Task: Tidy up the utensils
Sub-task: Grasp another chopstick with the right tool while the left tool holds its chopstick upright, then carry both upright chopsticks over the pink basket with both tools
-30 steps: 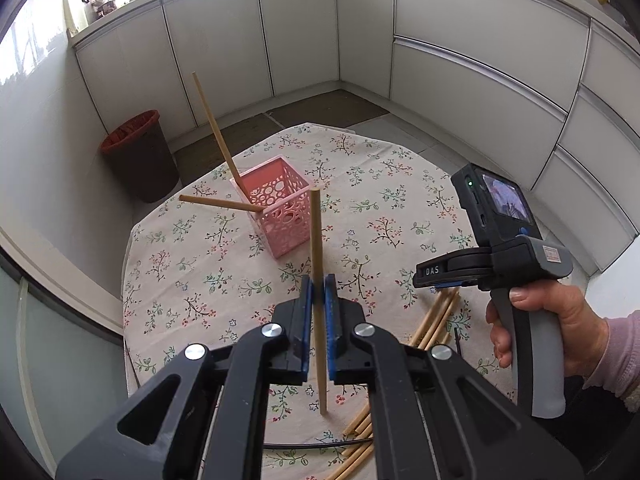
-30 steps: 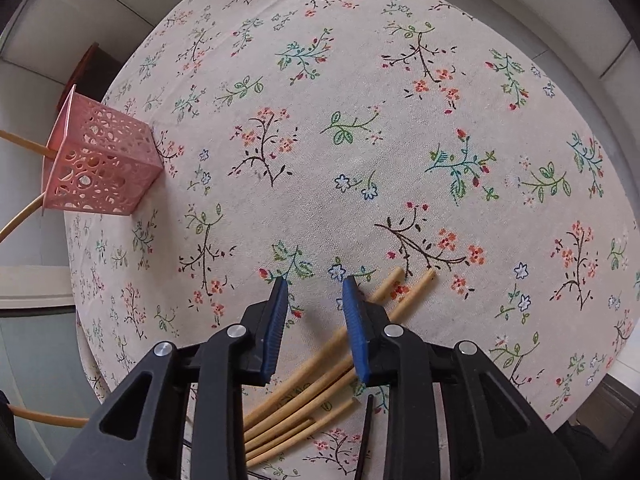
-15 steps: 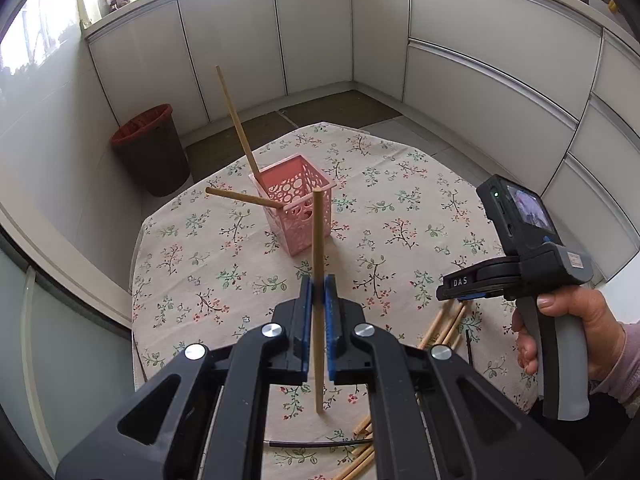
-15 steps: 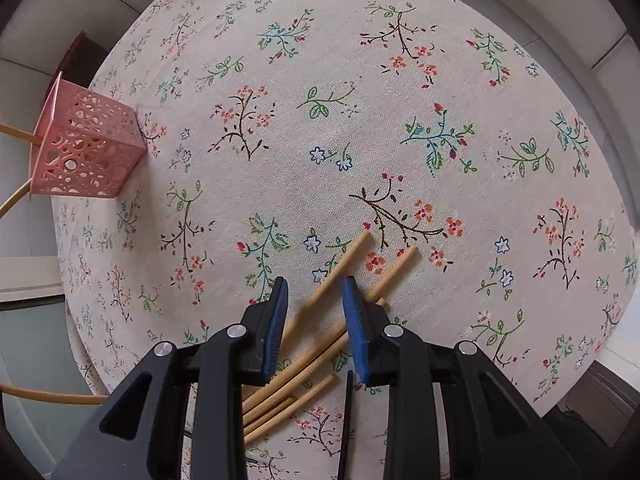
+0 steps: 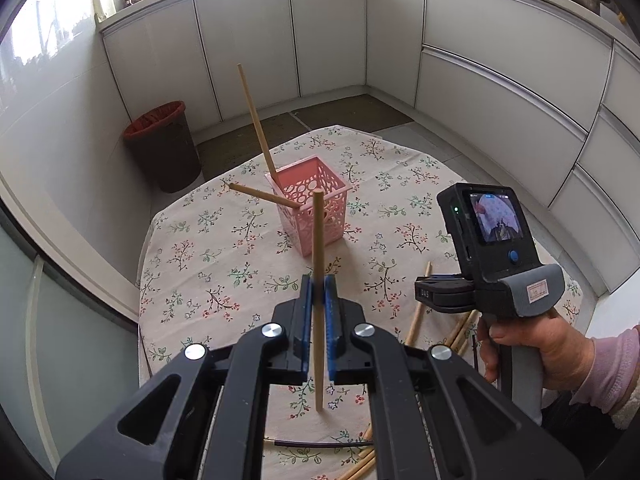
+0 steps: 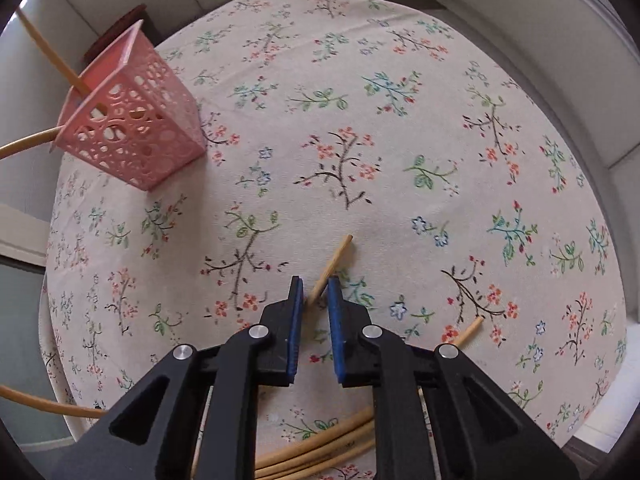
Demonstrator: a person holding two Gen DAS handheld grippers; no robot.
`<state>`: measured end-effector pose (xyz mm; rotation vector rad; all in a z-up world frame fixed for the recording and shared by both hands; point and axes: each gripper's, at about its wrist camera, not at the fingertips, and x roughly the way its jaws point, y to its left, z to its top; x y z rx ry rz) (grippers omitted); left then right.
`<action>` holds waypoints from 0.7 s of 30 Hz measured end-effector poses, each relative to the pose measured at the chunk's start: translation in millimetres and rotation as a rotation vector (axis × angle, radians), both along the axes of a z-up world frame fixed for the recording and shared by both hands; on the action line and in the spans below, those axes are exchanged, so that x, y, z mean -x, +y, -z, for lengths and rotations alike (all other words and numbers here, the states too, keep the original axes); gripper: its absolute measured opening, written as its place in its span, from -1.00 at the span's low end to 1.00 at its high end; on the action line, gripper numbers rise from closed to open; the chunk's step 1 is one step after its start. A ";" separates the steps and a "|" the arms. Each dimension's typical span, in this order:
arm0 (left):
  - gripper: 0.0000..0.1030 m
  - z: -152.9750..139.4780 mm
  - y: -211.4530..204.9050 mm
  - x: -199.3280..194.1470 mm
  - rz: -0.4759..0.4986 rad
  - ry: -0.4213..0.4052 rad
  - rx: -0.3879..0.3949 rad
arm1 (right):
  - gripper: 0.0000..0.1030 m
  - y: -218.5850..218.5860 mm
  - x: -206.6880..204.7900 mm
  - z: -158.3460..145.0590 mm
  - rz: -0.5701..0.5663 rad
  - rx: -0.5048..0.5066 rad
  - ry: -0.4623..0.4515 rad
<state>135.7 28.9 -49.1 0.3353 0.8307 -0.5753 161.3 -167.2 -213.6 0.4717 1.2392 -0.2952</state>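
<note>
My left gripper is shut on a wooden chopstick and holds it upright above the floral tablecloth, in front of the pink perforated basket. Two chopsticks lean out of that basket. My right gripper is open, its jaws on either side of a loose chopstick lying on the cloth. The pink basket shows at the upper left in the right wrist view. More chopsticks lie beneath the right gripper. The right gripper body shows at right in the left wrist view.
The round table carries a floral cloth. A dark bin with a red liner stands on the floor beyond it. White cabinets ring the room. A thin black stick lies near the front edge.
My left gripper has stayed shut on its chopstick and drawn back, so the basket looks farther. My right gripper has moved forward over the pile and now straddles one loose chopstick.
</note>
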 end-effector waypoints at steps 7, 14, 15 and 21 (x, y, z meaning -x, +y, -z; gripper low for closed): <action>-0.90 -6.7 6.6 -0.5 -0.035 -0.005 0.035 | -0.77 25.9 20.9 -52.9 -0.102 0.106 -0.204; -0.90 -15.9 6.7 9.8 -0.058 -0.019 0.080 | -0.81 31.0 49.2 -109.7 -0.159 0.165 -0.376; -0.90 -17.9 8.0 11.2 -0.064 -0.021 0.090 | -0.83 26.9 53.3 -114.6 -0.158 0.157 -0.391; -0.90 -33.4 13.8 22.7 -0.102 -0.054 0.157 | -0.87 10.1 78.5 -153.8 -0.142 0.189 -0.510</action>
